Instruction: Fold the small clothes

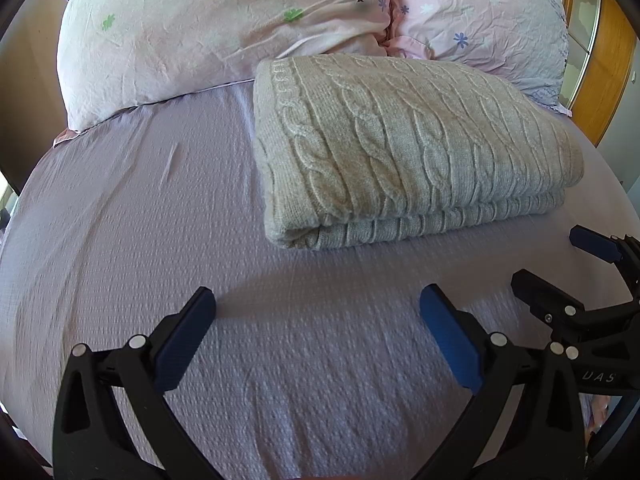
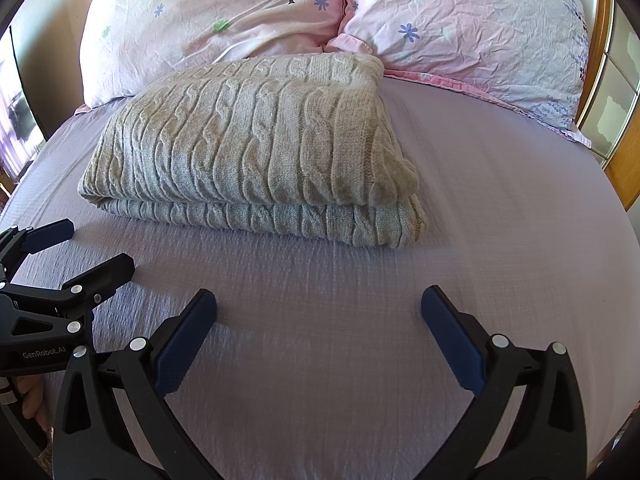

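folded sweater (image 1: 404, 148) lies ahead of both gaping tools; apparently untouched

Wide flat room on the purple bed sheet (image 2: 320, 340) at 6 o'clock, between both hand-held grippers and the folded sweater (image 2: 256, 148). More open sheet at 9 o'clock of the sweater in the left view, at 3 o'clock in the right view. Blocked at 12 o'clock by two pillows (image 1: 224, 32) touching the sweater's far edge.
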